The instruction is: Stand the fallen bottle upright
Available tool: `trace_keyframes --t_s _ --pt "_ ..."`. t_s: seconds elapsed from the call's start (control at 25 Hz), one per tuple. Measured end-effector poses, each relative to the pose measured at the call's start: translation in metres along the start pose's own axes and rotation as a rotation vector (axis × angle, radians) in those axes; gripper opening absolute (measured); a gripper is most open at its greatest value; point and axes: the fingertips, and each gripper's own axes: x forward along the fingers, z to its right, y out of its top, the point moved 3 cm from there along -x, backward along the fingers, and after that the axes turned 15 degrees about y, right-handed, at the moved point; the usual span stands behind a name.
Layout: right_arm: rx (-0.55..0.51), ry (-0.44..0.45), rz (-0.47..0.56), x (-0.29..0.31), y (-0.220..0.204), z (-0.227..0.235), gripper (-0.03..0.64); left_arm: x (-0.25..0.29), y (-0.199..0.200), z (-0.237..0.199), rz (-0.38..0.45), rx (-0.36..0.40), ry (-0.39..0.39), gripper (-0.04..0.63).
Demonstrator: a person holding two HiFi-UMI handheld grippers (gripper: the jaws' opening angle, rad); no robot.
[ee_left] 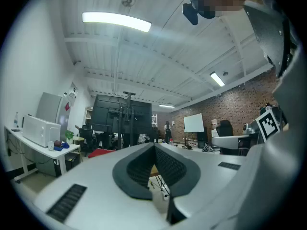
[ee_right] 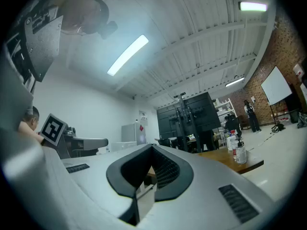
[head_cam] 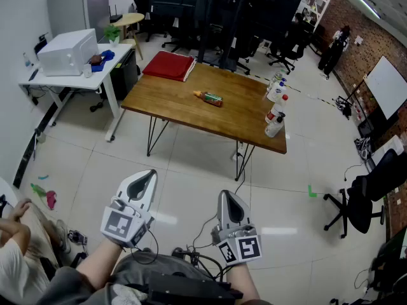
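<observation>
An orange-brown bottle with a green label point(head_cam: 208, 98) lies on its side near the middle of the wooden table point(head_cam: 178, 100), far ahead of me. Both grippers hang low over the floor, well short of the table. My left gripper point(head_cam: 150, 174) is shut with nothing in it, and in the left gripper view point(ee_left: 154, 144) its dark pads meet at the tip. My right gripper point(head_cam: 227, 195) is shut and empty too, its tip point(ee_right: 152, 146) pointing slightly upward. The fallen bottle does not show in either gripper view.
Several upright bottles point(head_cam: 275, 114) stand along the table's right edge, also in the right gripper view point(ee_right: 238, 152). A red folded item point(head_cam: 168, 65) lies on its far left corner. A white desk point(head_cam: 60, 75) with a white appliance stands left. Office chairs point(head_cam: 356, 199) stand right. A person sits at lower left.
</observation>
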Motion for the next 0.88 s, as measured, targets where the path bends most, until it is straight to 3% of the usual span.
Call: trace_keyframes --t_s 0.32,0.6,0.88 --pt "-0.04 0.0 -0.01 -0.007 0.006 0.027 0.0 0.014 0.003 0.027 0.005 0.005 0.007 0.034" --pt "-0.026 -0.002 -0.044 0.004 -0.01 0.05 0.0 0.039 -0.011 0.017 -0.007 -0.002 0.018 0.034" --pt "-0.039 -0.04 -0.063 0.039 -0.023 0.087 0.0 0.1 -0.023 0.002 -0.013 -0.019 -0.001 0.034"
